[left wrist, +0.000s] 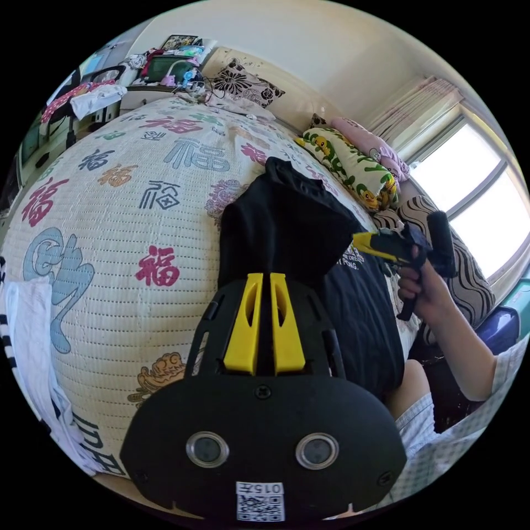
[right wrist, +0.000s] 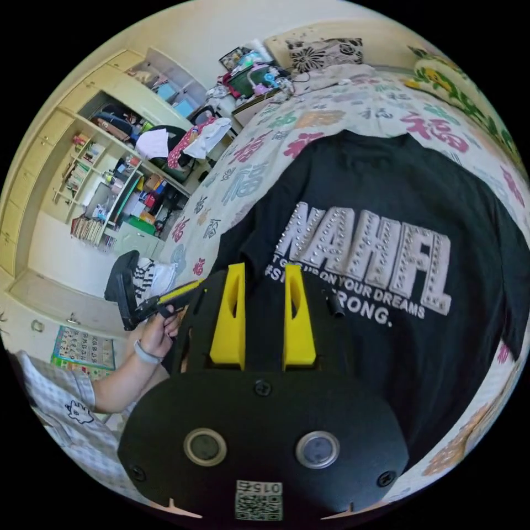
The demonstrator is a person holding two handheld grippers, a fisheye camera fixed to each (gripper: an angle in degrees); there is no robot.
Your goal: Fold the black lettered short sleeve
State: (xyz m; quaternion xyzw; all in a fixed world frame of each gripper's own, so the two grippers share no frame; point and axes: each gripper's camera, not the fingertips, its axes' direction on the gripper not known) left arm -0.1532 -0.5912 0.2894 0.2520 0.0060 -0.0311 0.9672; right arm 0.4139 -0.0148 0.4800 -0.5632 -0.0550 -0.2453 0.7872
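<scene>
The black short sleeve shirt [right wrist: 386, 342] lies on the bed with its white lettering [right wrist: 364, 259] facing up. In the left gripper view a part of the shirt [left wrist: 287, 221] rises in a bunched fold from the mat. My left gripper [left wrist: 264, 279] is shut on that black fabric, its yellow jaws almost touching. The left gripper [right wrist: 185, 290] also appears at the shirt's left edge, held by a hand [right wrist: 160, 328]. My right gripper [right wrist: 266, 273] hovers over the shirt just below the lettering with its jaws apart. Its yellow tip [left wrist: 364, 242] meets the shirt's far edge.
The bed mat [left wrist: 127, 221] carries coloured printed characters. Pillows [left wrist: 353, 160] line the side by the window [left wrist: 475, 193]. A white and striped garment [left wrist: 27, 331] lies at the mat's edge. Cluttered shelves [right wrist: 110, 182] and a desk [right wrist: 248, 77] stand beyond the bed.
</scene>
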